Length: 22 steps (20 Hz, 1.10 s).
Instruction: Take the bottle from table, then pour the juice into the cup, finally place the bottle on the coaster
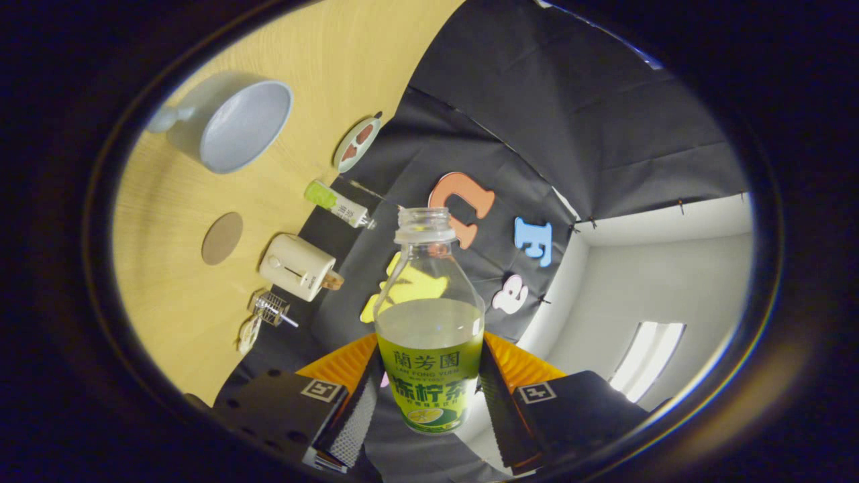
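My gripper (pixel 429 389) is shut on a clear plastic bottle (pixel 429 322) with a green label and no cap; both fingers press on its labelled lower part. Pale juice fills it to just above the label. The view is rolled hard, so the wooden table (pixel 174 282) stands off to one side and the bottle is held up in the air, away from the table. A pale blue cup (pixel 241 124) with a handle sits on the table, its mouth facing me and nothing showing inside. A round brown coaster (pixel 222 238) lies flat on the wood nearer to me than the cup.
A white toaster (pixel 297 266) stands beside the coaster at the table's edge by the black cloth wall. A small wire whisk-like tool (pixel 272 310), a green-capped tube (pixel 335 203) and a small round plate (pixel 356 143) also lie along that edge. A white ceiling with a light panel (pixel 647 359) lies beyond the bottle.
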Available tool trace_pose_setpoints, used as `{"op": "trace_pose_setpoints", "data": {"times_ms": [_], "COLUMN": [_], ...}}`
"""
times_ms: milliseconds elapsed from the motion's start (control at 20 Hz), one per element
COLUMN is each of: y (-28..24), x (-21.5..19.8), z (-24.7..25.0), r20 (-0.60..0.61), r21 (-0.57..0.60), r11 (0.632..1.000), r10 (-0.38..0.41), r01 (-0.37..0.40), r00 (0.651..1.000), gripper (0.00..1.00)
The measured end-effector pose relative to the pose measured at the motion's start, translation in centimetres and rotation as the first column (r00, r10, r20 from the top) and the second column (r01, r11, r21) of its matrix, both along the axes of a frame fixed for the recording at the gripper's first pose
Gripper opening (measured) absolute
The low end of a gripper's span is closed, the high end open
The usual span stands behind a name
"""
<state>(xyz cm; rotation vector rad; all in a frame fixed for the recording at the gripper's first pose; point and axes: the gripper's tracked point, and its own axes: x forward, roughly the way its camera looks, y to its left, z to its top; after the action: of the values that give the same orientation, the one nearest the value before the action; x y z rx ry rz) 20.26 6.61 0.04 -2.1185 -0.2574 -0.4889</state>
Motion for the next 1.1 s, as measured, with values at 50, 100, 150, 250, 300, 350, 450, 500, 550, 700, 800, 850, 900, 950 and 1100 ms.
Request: {"op": "trace_pose_setpoints", "data": {"times_ms": [50,100,150,250,300,350,450,500,550,700,800,850,900,950,1100], "y": [-0.1,-0.3,-0.6,-1.3,-1.7,-1.9,-2.4,-2.6,-2.7,-3.3,-3.6,-3.6,-3.8,-4.1,-4.9], "x": [0.1,0.1,0.3,0.4,0.4,0.5,0.8,0.9,1.0,1.3,1.6,1.9,2.1,2.5,4.2], "z": [-0.1,-0.3,-0.4,-0.8,-1.1,-1.3,-1.7,-2.1,-2.4,-3.3,-3.6,-3.5,-3.5,-3.5,-4.5], "r20": [-0.005,-0.01,-0.018,-0.034,-0.044,-0.051,-0.06,-0.071,-0.081,-0.115,-0.125,-0.123,-0.119,-0.118,-0.141], "r21": [0.011,0.029,0.053,0.139,0.193,0.24,0.322,0.36,0.398,0.537,0.641,0.692,0.743,0.79,0.906], "r11": [1.0,1.0,0.999,0.99,0.981,0.971,0.947,0.933,0.918,0.844,0.767,0.722,0.669,0.613,0.419], "r10": [-0.002,-0.005,-0.007,-0.006,-0.003,0.003,0.021,0.029,0.039,0.065,0.093,0.109,0.126,0.139,0.164], "r01": [0.002,0.005,0.008,0.01,0.012,0.009,0.0,-0.002,-0.004,0.007,0.008,0.006,0.004,0.008,0.061], "r00": [1.0,1.0,1.0,0.999,0.999,0.999,0.998,0.997,0.996,0.991,0.988,0.986,0.985,0.983,0.976], "gripper": [0.8,0.8,0.8,0.8,0.8,0.81,0.8,0.8,0.8,0.81,0.81,0.81,0.81,0.81,0.81]}}
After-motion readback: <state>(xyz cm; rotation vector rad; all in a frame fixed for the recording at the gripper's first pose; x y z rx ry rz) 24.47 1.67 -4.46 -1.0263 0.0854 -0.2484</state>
